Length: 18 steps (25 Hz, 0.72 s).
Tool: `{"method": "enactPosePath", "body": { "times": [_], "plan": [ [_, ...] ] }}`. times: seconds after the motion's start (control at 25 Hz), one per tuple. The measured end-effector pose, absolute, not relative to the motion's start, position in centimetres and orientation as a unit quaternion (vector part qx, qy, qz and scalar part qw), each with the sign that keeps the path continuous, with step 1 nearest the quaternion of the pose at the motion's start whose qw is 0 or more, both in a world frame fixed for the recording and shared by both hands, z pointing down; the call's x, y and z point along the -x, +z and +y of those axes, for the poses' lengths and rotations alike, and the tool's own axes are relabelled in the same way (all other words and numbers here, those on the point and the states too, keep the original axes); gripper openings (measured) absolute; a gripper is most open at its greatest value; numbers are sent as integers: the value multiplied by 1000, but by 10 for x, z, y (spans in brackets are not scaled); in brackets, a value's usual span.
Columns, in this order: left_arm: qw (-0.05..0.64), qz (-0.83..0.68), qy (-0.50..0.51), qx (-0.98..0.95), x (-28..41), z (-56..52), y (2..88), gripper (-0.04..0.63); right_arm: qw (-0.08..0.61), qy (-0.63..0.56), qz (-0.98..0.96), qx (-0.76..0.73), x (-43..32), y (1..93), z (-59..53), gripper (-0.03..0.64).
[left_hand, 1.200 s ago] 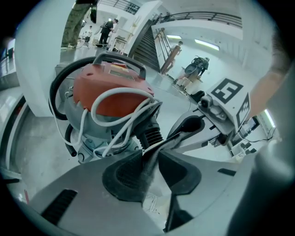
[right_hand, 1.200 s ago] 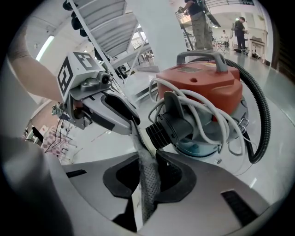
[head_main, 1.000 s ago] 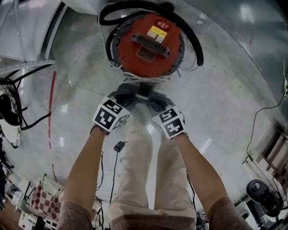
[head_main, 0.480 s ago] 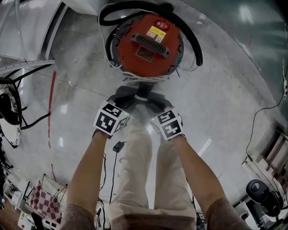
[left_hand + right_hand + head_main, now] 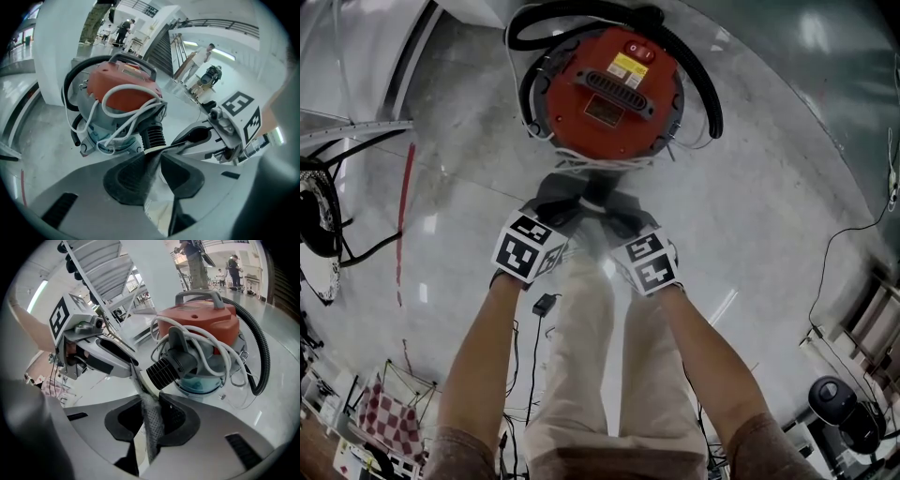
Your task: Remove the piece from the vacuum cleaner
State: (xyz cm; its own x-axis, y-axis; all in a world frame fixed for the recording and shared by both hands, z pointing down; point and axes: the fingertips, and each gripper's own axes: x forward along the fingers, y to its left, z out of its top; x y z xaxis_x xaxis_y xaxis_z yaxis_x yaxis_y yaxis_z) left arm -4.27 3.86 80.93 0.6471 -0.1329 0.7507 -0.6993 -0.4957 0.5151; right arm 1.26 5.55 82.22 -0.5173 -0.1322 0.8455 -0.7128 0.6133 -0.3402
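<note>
Left hand-held gripper [image 5: 157, 155] and right hand-held gripper [image 5: 151, 401] pinch the piece [image 5: 153, 423] over glossy floor [image 5: 759, 216].

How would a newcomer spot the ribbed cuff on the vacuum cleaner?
Find the round red-topped vacuum cleaner on the floor. Low on the side facing the person, a short black ribbed cuff juts out. Unlike the long hose curving round the body, it is stubby and straight.

Cool, even indoor light, rather dim in the head view; the glossy floor [image 5: 769, 216] throws pale glare patches beyond the fingers [image 5: 136, 178]. Both gripper views bend hard and go dark at the corners. Fingers close up are soft, while things beyond them are sharper.
</note>
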Motion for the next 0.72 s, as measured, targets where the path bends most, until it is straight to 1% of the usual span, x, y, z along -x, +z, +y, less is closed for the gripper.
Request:
{"method": "enactPosePath", "body": {
  "times": [0.28,0.4,0.48,0.72],
  "plan": [
    [437,-254,335,-795,45,43,811,100,420,357,-797,-248,-11,824,60,60],
    [440,-233,359,-790,47,66,817,84,439,347,-801,-215,-11,829,82,43],
    [448,-229,356,-787,46,84,820,80,442,325,-810,-209,-13,830,96,41],
    [460,-240,346,-782,43,94,824,78,440,337,-805,-211,-17,834,104,43]
  ]
}}
